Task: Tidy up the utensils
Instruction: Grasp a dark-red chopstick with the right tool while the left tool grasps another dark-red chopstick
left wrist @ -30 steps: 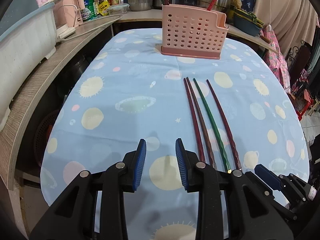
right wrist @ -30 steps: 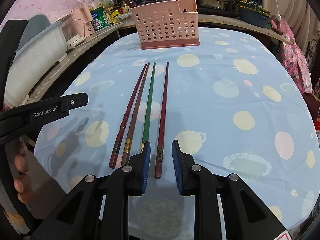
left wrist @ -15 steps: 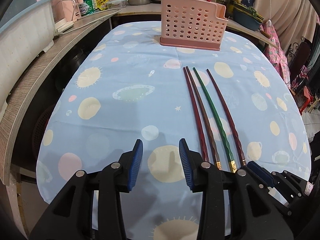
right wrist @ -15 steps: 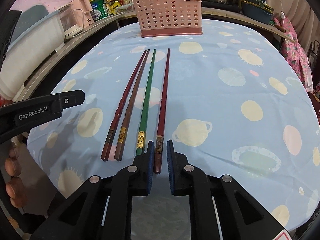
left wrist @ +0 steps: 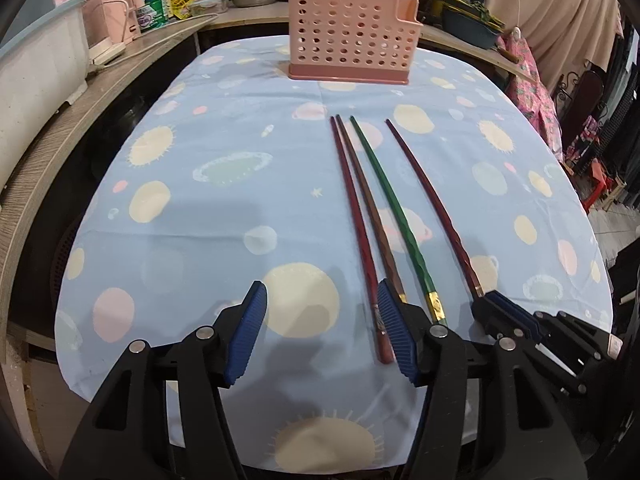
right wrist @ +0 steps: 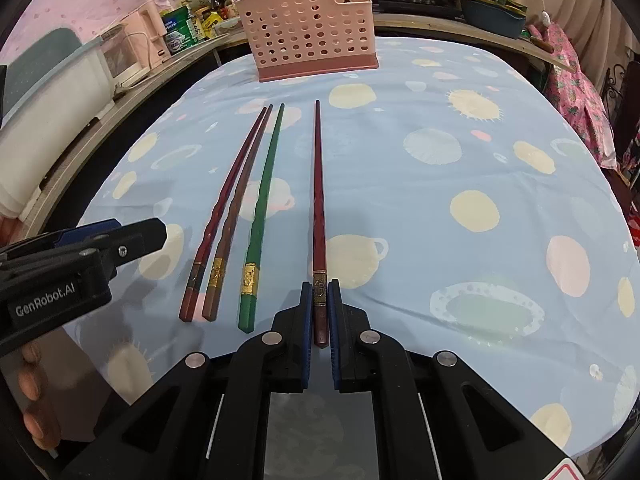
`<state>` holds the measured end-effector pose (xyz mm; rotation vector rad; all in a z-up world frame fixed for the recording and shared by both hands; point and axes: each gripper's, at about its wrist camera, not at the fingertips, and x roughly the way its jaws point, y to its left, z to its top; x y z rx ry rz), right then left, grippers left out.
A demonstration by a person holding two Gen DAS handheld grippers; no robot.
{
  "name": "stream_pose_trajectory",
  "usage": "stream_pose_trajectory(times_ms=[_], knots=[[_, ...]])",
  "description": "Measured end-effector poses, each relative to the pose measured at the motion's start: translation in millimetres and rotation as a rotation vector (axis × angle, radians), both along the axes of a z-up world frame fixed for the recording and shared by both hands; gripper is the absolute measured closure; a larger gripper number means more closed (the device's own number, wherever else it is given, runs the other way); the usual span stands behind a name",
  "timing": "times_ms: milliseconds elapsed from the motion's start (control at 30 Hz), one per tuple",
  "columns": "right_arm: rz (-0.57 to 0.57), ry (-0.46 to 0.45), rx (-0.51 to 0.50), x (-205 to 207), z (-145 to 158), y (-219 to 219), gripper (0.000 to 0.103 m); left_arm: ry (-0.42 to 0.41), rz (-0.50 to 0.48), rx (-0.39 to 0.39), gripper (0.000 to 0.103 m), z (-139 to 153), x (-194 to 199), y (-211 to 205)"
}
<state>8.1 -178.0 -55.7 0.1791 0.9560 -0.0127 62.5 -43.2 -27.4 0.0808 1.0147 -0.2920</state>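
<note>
Right claw [right wrist: 320,308] pinches 1 chopstick [right wrist: 319,200] (dark red).

Glossy lacquered chopsticks [right wrist: 319,208] – matt printed cloth [right wrist: 460,200] – perforated plastic holder [right wrist: 312,28].

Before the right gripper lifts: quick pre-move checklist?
1. Right gripper shut on the dark red chopstick, near its butt end; jaws have just been closing: ok.
2. Held chopstick apart from the green chopstick: ok.
3. Left gripper open, holding nothing; jaws have just been opening: ok.
4. Left gripper clear of the row: not ok, its right finger overlaps the leftmost two chopsticks' butt ends.
5. Cloth between chopsticks and pink holder free of obstacles: ok.
6. Free slot inside holder: cannot tell.
</note>
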Motion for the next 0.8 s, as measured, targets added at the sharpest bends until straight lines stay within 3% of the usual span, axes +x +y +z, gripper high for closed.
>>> stream_pose_trajectory(times_ms=[800], knots=[[0.000, -0.002, 0.000, -1.7, -0.8, 0.6, 0.096, 0.063, -0.026, 0.056, 0.048, -28.3, -6.0, -13.1]])
